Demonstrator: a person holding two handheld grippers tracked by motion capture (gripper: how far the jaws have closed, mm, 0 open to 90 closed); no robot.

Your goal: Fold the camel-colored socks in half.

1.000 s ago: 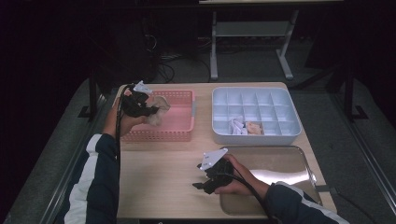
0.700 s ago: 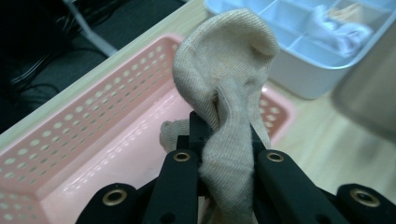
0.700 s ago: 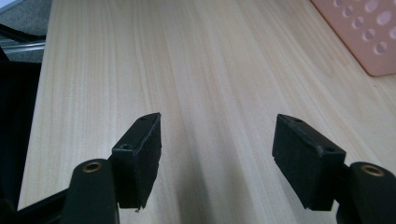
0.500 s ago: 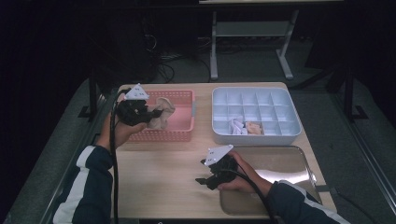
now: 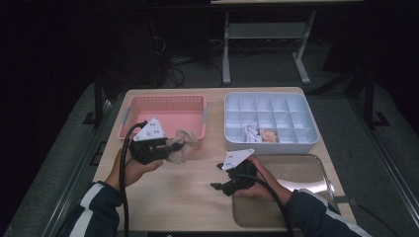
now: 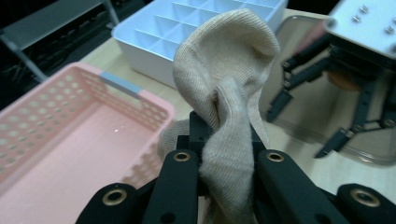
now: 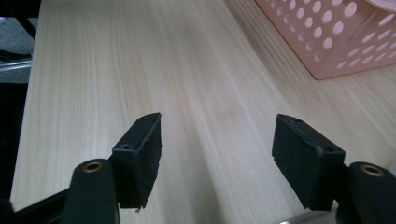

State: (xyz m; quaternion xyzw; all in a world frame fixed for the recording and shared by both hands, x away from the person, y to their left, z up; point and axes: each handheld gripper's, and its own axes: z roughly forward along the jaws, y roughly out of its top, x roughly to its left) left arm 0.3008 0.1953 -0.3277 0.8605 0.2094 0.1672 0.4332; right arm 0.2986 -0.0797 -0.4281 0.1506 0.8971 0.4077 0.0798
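Looking down from the high view, the left gripper (image 5: 165, 148) holds a beige sock (image 5: 182, 146) just in front of the pink basket (image 5: 163, 104), above the surface (image 5: 197, 197). The left gripper view shows its jaws clamped on the sock (image 6: 229, 107). In the right gripper view, the right gripper (image 7: 217, 158) has its jaws wide apart over bare wood.

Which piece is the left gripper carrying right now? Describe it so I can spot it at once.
Start at the pink basket at the table's back left. Just off its near right corner, the left gripper is shut on a beige sock. Unlike the folded pieces in the white divided tray, it hangs crumpled from the jaws.
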